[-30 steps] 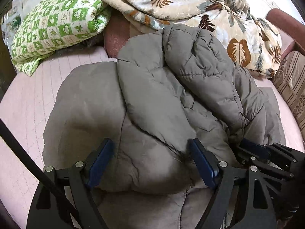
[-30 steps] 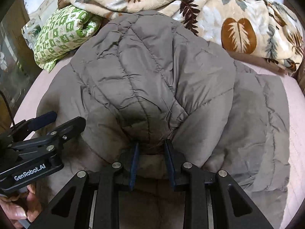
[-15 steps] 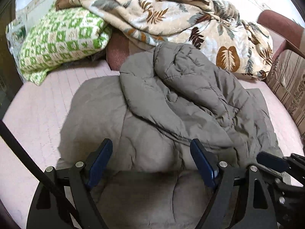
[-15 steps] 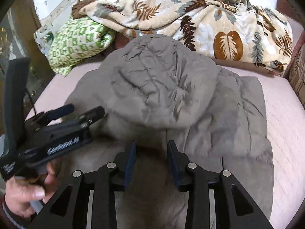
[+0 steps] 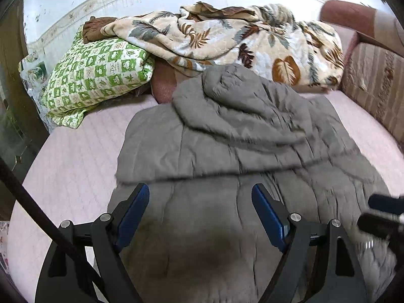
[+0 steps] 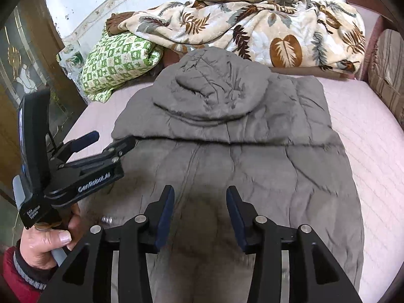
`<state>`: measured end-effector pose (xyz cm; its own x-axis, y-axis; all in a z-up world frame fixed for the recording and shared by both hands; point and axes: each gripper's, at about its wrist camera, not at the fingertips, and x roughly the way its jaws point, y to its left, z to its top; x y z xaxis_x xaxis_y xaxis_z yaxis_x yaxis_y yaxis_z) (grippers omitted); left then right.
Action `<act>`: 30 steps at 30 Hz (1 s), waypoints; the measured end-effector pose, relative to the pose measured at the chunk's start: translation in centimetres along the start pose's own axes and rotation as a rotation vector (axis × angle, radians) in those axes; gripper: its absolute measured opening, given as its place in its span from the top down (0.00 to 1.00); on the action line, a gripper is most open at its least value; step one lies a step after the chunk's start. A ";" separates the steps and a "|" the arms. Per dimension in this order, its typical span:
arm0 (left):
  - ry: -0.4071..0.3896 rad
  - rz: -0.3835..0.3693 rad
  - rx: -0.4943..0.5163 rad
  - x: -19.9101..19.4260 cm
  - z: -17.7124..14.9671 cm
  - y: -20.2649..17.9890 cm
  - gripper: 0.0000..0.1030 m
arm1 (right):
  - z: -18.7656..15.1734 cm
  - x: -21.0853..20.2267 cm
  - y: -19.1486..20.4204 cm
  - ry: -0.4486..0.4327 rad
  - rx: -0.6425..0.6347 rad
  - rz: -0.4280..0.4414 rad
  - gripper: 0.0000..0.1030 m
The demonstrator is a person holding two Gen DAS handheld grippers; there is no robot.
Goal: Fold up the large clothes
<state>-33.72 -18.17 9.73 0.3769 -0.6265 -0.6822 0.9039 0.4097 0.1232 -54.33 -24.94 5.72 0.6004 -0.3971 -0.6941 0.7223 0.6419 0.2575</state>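
A grey quilted hooded jacket (image 5: 227, 131) (image 6: 252, 166) lies spread on the pink bed (image 5: 75, 156). Its hood (image 6: 209, 85) is folded down flat over the upper body. My left gripper (image 5: 200, 189) hovers open over the jacket's near part, with only the fabric below showing between its blue pads. It also shows at the left of the right wrist view (image 6: 112, 137), held by a hand (image 6: 50, 240) in a red sleeve. My right gripper (image 6: 200, 190) hangs over the jacket's near middle, its jaws opening with nothing between them. It is a blur at the left wrist view's right edge (image 5: 368, 210).
A leaf-patterned blanket (image 5: 227, 35) is heaped at the bed's far end, with a green checked pillow (image 5: 98, 73) to its left. A striped cushion (image 5: 373, 80) borders the right side. A glass-fronted cabinet (image 6: 20, 63) stands along the left. Bare pink sheet (image 6: 366, 131) lies on both sides of the jacket.
Both grippers pulled back toward the jacket's near end and rose. The right gripper let go of the hood's edge and its jaws widened. The hood now lies flat on the jacket.
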 end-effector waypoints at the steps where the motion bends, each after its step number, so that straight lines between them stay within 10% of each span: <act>1: 0.001 -0.001 0.004 -0.6 -0.7 0.0 0.20 | -0.5 -0.4 0.0 -0.001 0.000 -0.003 0.55; 18: 0.037 0.065 -0.185 -10.5 -16.5 5.3 0.20 | -14.0 -8.4 -1.9 -0.038 0.076 0.007 0.48; 30: 0.107 0.126 -0.192 -10.4 -19.6 5.5 0.20 | -18.5 -7.6 -3.8 -0.023 0.095 -0.020 0.48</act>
<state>-36.66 3.59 3.41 0.4512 -0.4932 -0.7437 0.7926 0.6044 0.0800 -67.96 -12.21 -2.47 0.5926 -0.4247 -0.6844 0.7626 0.5694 0.3069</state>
